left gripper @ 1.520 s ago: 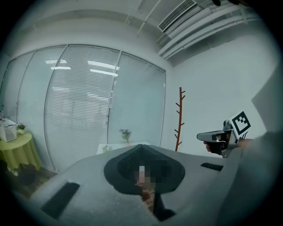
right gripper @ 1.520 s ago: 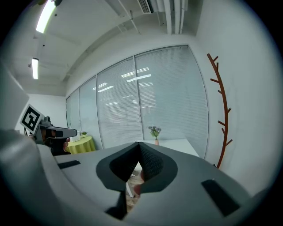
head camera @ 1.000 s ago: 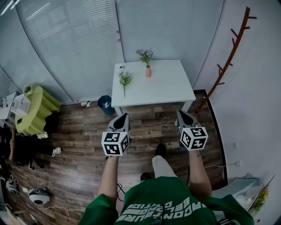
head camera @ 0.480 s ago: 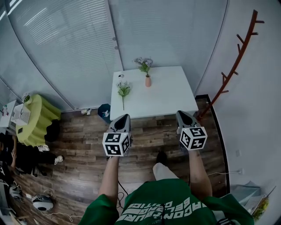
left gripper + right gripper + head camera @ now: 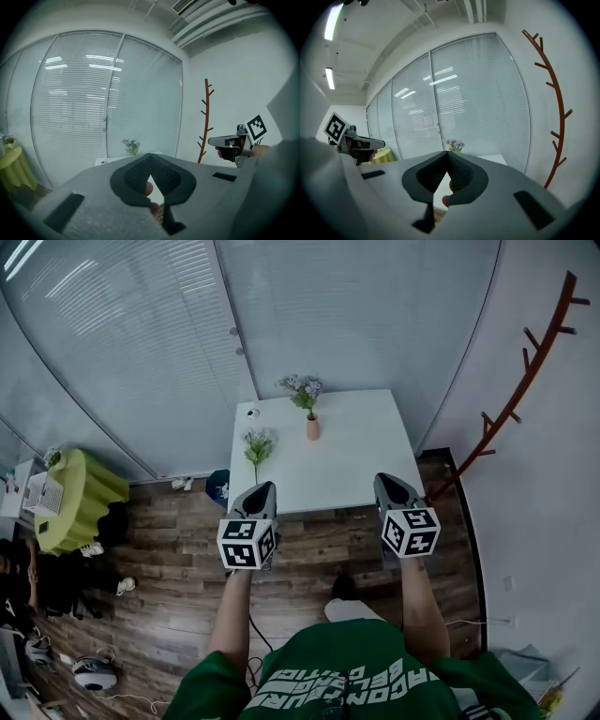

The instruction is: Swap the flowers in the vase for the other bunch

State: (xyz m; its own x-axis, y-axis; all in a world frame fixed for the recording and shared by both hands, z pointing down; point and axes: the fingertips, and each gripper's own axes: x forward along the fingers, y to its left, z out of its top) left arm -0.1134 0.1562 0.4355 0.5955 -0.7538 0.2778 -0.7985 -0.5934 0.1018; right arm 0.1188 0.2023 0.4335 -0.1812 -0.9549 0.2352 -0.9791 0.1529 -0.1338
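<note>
A white table [image 5: 347, 460] stands ahead against the blinds. On it a small pink vase [image 5: 312, 427] holds purple flowers [image 5: 303, 390]. The other bunch [image 5: 256, 444], white with green stems, lies flat near the table's left edge. My left gripper [image 5: 265, 487] and right gripper [image 5: 386, 479] hover side by side over the wooden floor, short of the table's near edge. Both are shut with nothing between the jaws. The left gripper view shows its closed tips [image 5: 150, 155] below the distant purple flowers [image 5: 131, 146]. The right gripper view shows the same over its tips [image 5: 448, 153].
A brown branch-shaped coat rack [image 5: 525, 381] leans on the right wall. A table draped in green cloth [image 5: 80, 493] stands at the left, and a teal bin [image 5: 217, 486] by the table's left leg. A small round object [image 5: 253, 412] sits at the table's back left.
The person has walked toward the table, which now sits closer to both grippers in the head view. Both grippers stayed shut and level with each other.
</note>
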